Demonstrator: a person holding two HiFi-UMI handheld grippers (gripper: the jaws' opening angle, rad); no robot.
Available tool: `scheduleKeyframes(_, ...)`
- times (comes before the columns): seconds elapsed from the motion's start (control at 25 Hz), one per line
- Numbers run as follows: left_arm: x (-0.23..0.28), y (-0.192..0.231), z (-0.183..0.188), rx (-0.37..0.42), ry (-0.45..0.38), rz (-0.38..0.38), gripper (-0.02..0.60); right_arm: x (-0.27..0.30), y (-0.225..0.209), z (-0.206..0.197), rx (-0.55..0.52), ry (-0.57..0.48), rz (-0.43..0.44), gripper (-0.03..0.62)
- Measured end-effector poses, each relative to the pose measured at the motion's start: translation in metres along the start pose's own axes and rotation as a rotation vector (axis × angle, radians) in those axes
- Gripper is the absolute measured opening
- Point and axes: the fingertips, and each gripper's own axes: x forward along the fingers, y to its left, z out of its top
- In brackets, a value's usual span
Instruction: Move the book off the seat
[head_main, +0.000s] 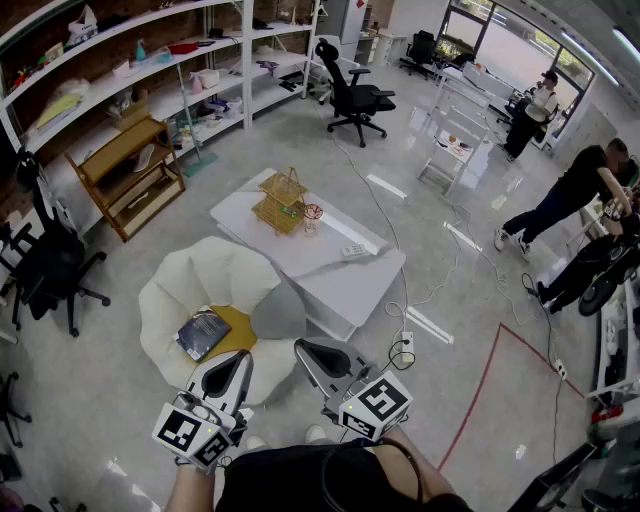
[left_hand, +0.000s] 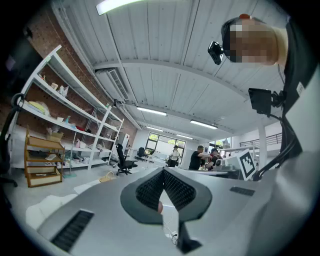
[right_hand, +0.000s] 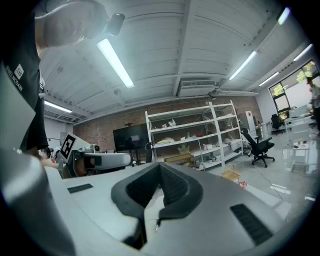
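Left claw (left_hand: 162, 173): jaws together, pads meeting along one seam, nothing between them. Right claw (right_hand: 160, 168): likewise closed and empty. Both gripper views look up across the room at ceiling and shelving, so both tools are tipped upward and neither is aimed at the work. In the head view they sit low, close to the person's body. The left one is at the near edge of the seat (head_main: 190, 285) and the right one is beside it, clear of the seat.

Book (head_main: 203, 334): dark cover, lying flat on the seat, partly over a yellow cushion (head_main: 237, 328), untouched. A white tabletop (head_main: 335, 275) stands just beyond the seat and carries a wire basket (head_main: 281, 200), with bare surface on its near side.

Judgement: the reach has not begun. The left claw is nearest.
- Tip it down toward the book and part the jaws before arriving.
- Come in at an edge, sliding one jaw under; the soft seat should give.
- Bite deep so the book neither droops nor fans open.
- The spine side would be best, but I can't tell which side that is.
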Motion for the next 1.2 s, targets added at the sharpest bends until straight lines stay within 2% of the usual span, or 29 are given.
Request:
scheduleKeyframes(0.36,0.006,-0.005,-0.005,-0.007,0.010,0.037,0.005,-0.008,-0.004,0.007,0.000,-0.016,0.042,0.015)
scheduleKeyframes(0.56,0.010,-0.011,-0.016,-0.013,0.026,0.098,0.005,-0.022,-0.016,0.009,0.009,-0.050,0.081,0.017)
scheduleKeyframes(0.8,0.012,-0.031,-0.043,-0.030,0.047,0.169,0.005,-0.046,-0.033,-0.005,0.027,-0.018,0.123,0.017)
scheduleKeyframes(1.0,0.020,-0.038,-0.054,-0.047,0.070,0.172,0.005,-0.049,-0.043,-0.006,0.040,-0.007,0.128,0.017)
scheduleKeyframes(1.2,0.017,-0.014,-0.054,-0.065,0.072,0.169,0.005,-0.026,-0.043,-0.011,0.041,0.021,0.125,0.017)
